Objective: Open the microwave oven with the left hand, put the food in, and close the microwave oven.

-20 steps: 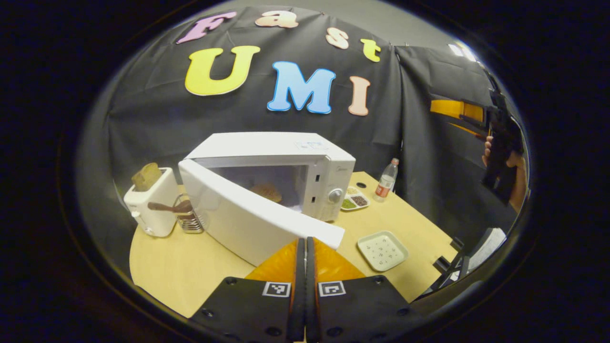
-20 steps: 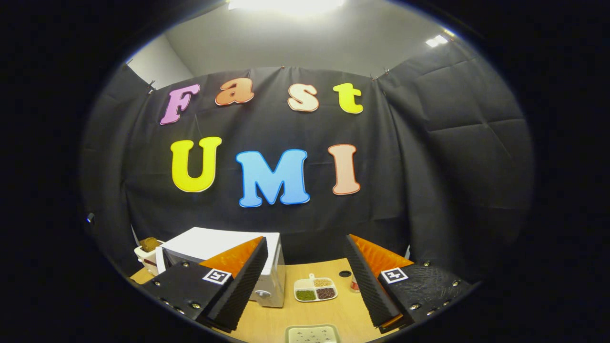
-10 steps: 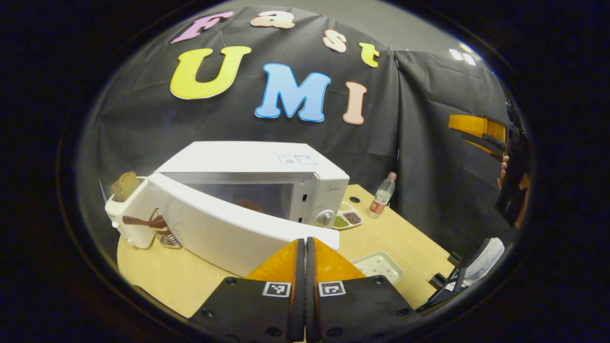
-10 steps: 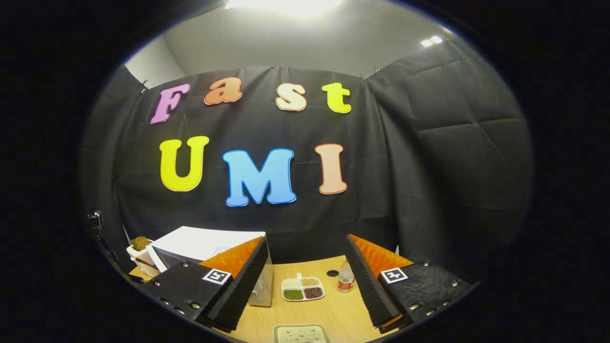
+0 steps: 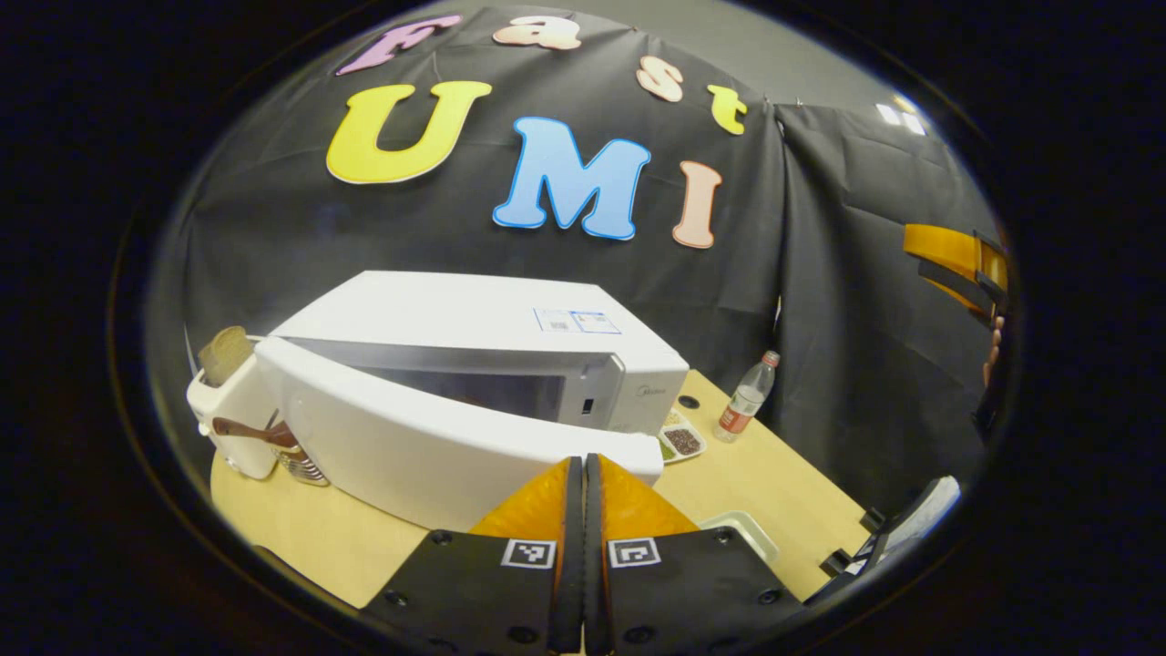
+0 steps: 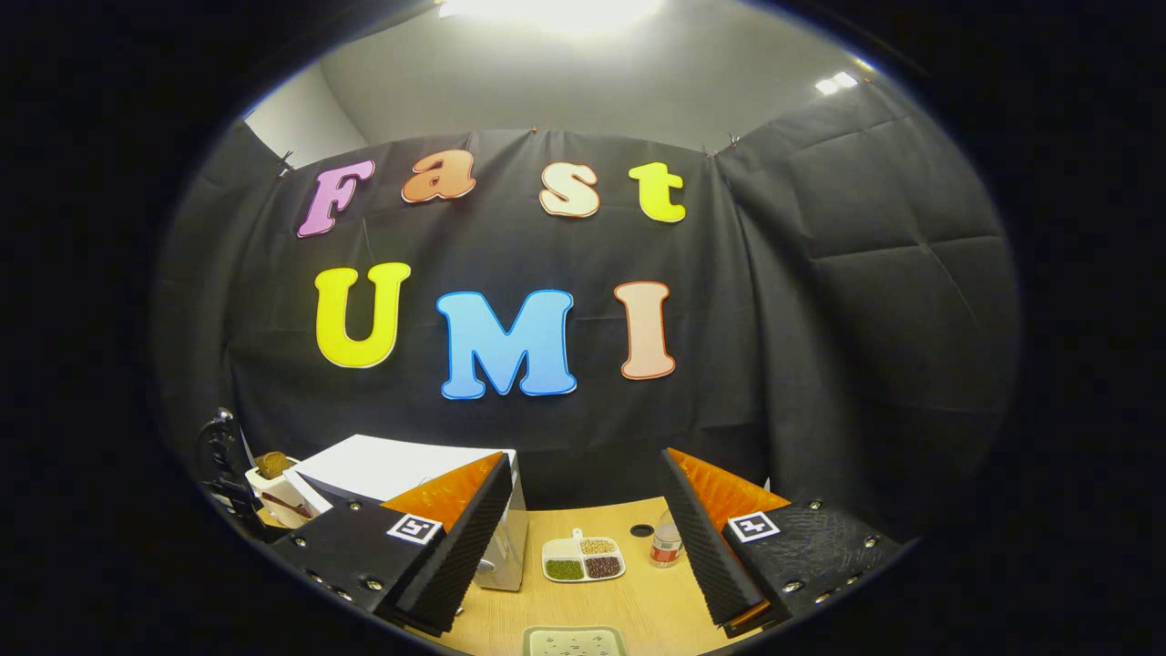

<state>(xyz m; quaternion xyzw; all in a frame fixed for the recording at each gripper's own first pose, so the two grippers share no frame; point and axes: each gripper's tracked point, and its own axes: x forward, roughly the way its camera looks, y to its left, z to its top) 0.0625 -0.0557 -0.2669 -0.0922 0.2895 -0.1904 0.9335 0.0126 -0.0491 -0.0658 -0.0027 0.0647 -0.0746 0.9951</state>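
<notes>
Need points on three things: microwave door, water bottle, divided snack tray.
microwave door point(image 5: 428, 446), left gripper view, middle of its white outer face.
water bottle point(image 5: 740, 410), left gripper view, on its body near the label.
divided snack tray point(image 6: 583, 559), right gripper view, centre where the compartments meet.

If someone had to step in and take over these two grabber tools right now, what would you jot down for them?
Left gripper: jaws shut, empty, tips against the microwave door.
Right gripper: jaws open, empty, held up over the table.
Microwave oven: door part-open; whether the food is inside cannot be told.
Empty white tray sits on the table's near side.
Left: push the door fully shut.
</notes>
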